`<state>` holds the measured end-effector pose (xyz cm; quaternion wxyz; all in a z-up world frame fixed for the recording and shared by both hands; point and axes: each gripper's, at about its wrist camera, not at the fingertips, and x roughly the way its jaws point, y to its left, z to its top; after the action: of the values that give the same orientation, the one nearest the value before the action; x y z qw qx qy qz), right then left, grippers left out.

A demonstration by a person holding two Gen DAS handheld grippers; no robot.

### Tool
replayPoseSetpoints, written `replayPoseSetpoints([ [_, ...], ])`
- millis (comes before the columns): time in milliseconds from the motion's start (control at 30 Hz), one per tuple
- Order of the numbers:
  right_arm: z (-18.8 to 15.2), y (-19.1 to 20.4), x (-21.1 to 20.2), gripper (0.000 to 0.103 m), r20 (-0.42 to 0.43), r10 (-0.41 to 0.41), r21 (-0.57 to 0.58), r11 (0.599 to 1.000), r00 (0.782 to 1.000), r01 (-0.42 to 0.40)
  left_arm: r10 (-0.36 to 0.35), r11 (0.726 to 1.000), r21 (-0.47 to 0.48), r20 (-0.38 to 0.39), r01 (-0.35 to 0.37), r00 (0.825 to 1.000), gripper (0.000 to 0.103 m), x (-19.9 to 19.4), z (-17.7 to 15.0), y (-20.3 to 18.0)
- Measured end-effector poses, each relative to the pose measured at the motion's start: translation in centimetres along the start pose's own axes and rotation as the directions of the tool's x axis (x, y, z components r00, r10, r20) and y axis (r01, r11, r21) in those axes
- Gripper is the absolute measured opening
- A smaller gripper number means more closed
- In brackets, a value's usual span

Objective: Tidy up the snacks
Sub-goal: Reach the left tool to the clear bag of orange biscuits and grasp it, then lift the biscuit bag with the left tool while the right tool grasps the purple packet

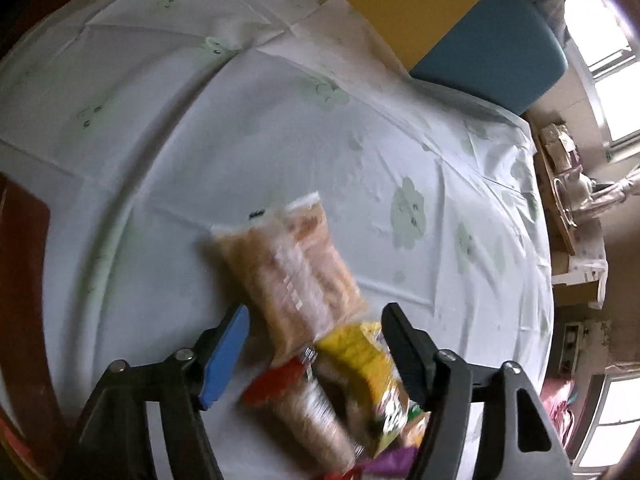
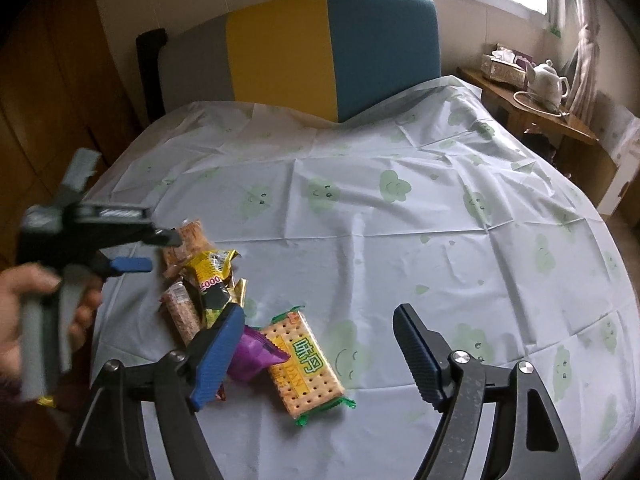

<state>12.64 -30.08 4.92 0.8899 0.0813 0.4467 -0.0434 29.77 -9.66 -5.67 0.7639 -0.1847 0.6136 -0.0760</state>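
1. The left claw [image 1: 316,344] stands wide apart with nothing gripped; in its own view the yellow packet [image 1: 360,364] and the red-ended packet [image 1: 296,396] lie between and just below its fingers, untouched by either pad. The view is smeared, so let the hand settle before closing.
2. The right claw [image 2: 320,344] is also well open and empty. The cracker packet [image 2: 306,364] lies flat on the table [image 2: 400,220] between its fingers, nearer the blue one, with the purple packet [image 2: 256,354] resting against that finger's tip.
3. The snacks sit in one loose heap: beyond the left claw's tips lies the clear biscuit bag [image 1: 288,264], overlapped at its near end by the yellow packet.
4. Judgement: the step in hand is choosing one packet from the heap. Take the top one, the yellow packet, so nothing underneath drags along.
5. Come straight down with a finger on either long edge; the film looks slippery and crinkly, so close slowly.
6. Keep the two claws apart; they work near each other here.
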Motion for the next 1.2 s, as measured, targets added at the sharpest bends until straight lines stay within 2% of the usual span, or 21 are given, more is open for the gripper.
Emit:
replayPoseSetpoints([
  [167, 0.2, -0.2, -0.2, 0.08, 0.004, 0.026, 0.018, 1.0, 1.0, -0.026, 0.088, 0.995, 0.047, 0.01, -0.089, 0.996, 0.072, 1.4, 1.1, -1.9],
  [300, 0.2, -0.2, -0.5, 0.081, 0.01, 0.041, 0.027, 0.999, 0.999, -0.041, 0.207, 0.967, 0.147, 0.008, -0.206, 0.978, 0.072, 3.4, 1.2, -3.2],
  [333, 0.3, -0.3, -0.5, 0.081, 0.011, 0.043, 0.031, 0.999, 0.999, -0.043, 0.214, 0.964, 0.159, 0.01, -0.212, 0.977, 0.069, 3.7, 1.1, -3.1],
  [433, 0.3, -0.7, -0.6, 0.081, 0.014, 0.038, 0.048, 0.998, 0.999, -0.039, 0.192, 0.963, 0.18, 0.065, -0.2, 0.979, 0.062, 3.0, 0.4, -2.8],
  [500, 0.4, -1.2, -0.7, 0.081, 0.025, 0.037, 0.076, 0.996, 0.999, -0.038, 0.159, 0.969, 0.176, 0.097, -0.174, 0.983, 0.061, 1.8, 0.0, -1.7],
  [567, 0.5, -2.1, -0.8, 0.081, 0.037, 0.041, 0.125, 0.991, 0.998, -0.045, 0.158, 0.965, 0.189, 0.123, -0.179, 0.98, 0.061, 0.6, -0.5, -0.7],
  [700, 0.5, -4.5, -0.3, 0.081, 0.021, 0.062, 0.251, 0.966, 0.998, -0.065, 0.139, 0.959, 0.221, 0.181, -0.177, 0.974, 0.061, -2.8, -3.3, 1.4],
  [800, 0.4, -5.3, 0.4, 0.081, -0.004, 0.085, 0.297, 0.951, 0.996, -0.08, 0.116, 0.954, 0.25, 0.196, -0.164, 0.974, 0.061, -4.5, -5.7, 1.7],
  [967, 0.0, -4.2, 1.4, 0.081, -0.052, 0.091, 0.249, 0.966, 0.994, -0.076, 0.08, 0.94, 0.31, 0.208, -0.143, 0.975, 0.061, -6.6, -10.7, 2.7],
  [1067, -0.3, -2.7, 2.1, 0.078, -0.088, 0.14, 0.182, 0.976, 0.986, -0.122, 0.061, 0.929, 0.345, 0.222, -0.137, 0.973, 0.061, -7.7, -13.4, 3.2],
  [1200, -1.0, -0.7, 3.3, 0.078, -0.143, 0.19, 0.12, 0.978, 0.971, -0.174, 0.068, 0.9, 0.401, 0.254, -0.17, 0.965, 0.061, -7.8, -16.8, 3.8],
])
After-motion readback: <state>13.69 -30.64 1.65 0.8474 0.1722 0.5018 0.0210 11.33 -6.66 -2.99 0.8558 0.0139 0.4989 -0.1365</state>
